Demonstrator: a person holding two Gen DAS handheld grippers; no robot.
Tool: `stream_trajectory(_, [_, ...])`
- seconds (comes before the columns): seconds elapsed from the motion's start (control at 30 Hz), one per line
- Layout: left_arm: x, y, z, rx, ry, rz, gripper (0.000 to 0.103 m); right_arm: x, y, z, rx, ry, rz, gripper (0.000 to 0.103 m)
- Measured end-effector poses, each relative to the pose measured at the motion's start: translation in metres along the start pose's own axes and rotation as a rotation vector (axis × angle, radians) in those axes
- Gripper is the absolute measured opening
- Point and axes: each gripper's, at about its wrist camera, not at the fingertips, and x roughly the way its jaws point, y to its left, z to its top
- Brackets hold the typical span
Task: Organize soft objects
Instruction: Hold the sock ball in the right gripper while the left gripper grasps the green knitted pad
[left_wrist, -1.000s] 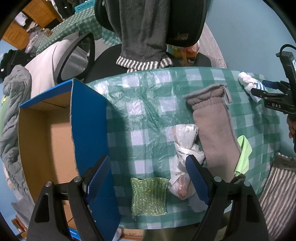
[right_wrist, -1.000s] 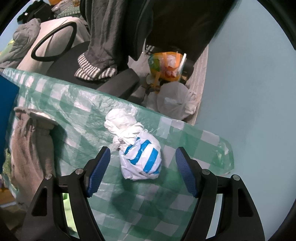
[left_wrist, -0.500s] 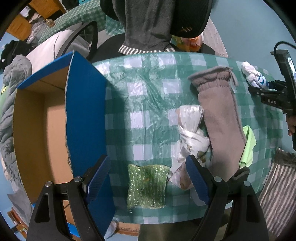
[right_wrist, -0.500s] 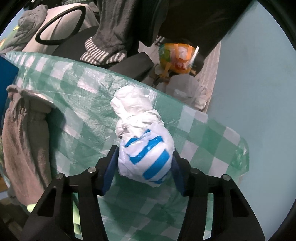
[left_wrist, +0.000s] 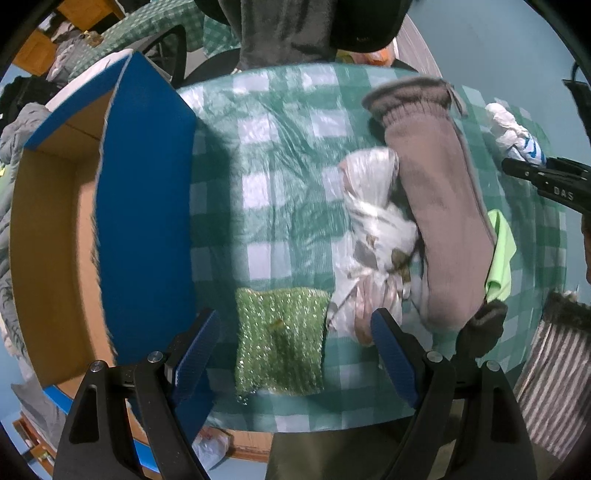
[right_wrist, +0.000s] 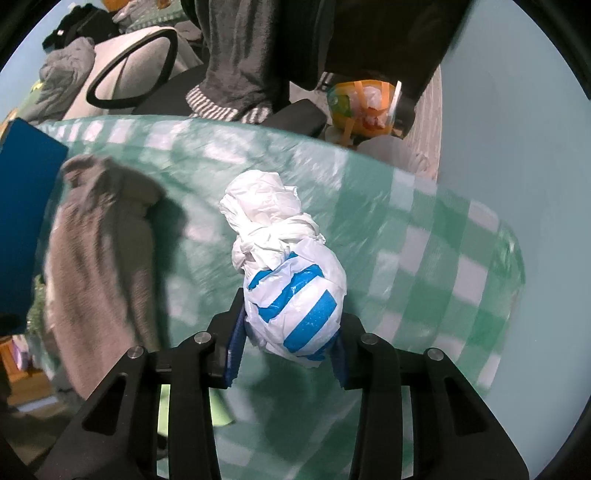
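Since the earlier frame the right gripper (right_wrist: 290, 325) had closed on the blue-striped white bag (right_wrist: 293, 306), now clamped at centre frame above the checked tablecloth (right_wrist: 443, 266). The left gripper (left_wrist: 295, 350) hung spread wide at lower centre, over the green sponge cloth (left_wrist: 280, 343), beside the blue box (left_wrist: 144, 206).

Dim bluish light – motion blur, heavy fisheye warp w/ dark corners
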Motion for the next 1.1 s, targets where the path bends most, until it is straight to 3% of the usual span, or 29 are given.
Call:
stream_trajectory(0.73, [0.047,-0.002,-0.055,0.009,0.028,0.042,0.085,-0.048,0.068,-0.073,0.117,-0.068,0.077,0.037])
stream_trajectory(1.1, [0.069,0.002,-0.060,-0.018,0.040,0.030,0.085,-0.059,0.090,-0.091,0.121,-0.083,0.085,0.037])
